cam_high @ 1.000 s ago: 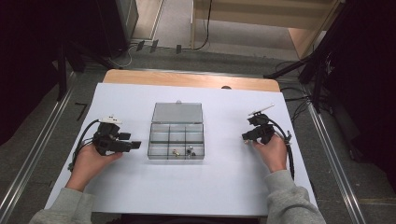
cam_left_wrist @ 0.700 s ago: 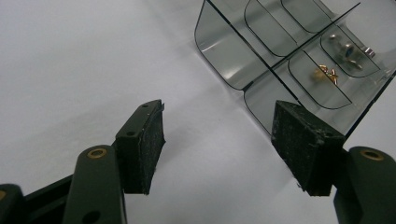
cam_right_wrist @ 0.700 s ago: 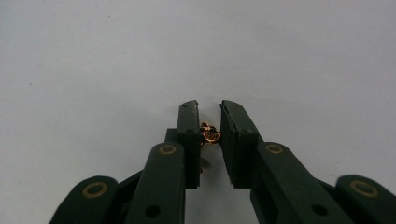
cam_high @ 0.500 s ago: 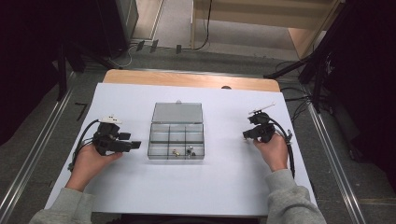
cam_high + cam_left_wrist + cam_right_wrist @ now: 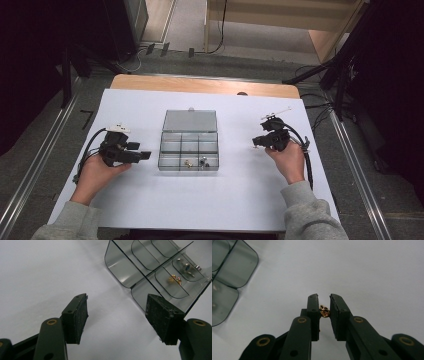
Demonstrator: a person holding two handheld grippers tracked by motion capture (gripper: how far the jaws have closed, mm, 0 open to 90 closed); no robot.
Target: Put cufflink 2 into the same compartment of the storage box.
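Right tool (image 5: 324,305) pinches a small gold screw (image 5: 324,311), axis unclear; left tool (image 5: 117,317) gapes empty; the clear box (image 5: 190,141) at frame centre holds gold and silver bits.

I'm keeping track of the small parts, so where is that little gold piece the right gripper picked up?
In the right gripper view the gold piece sits pinched between the right gripper's jaws, above the white table sheet, right of the clear compartment box.
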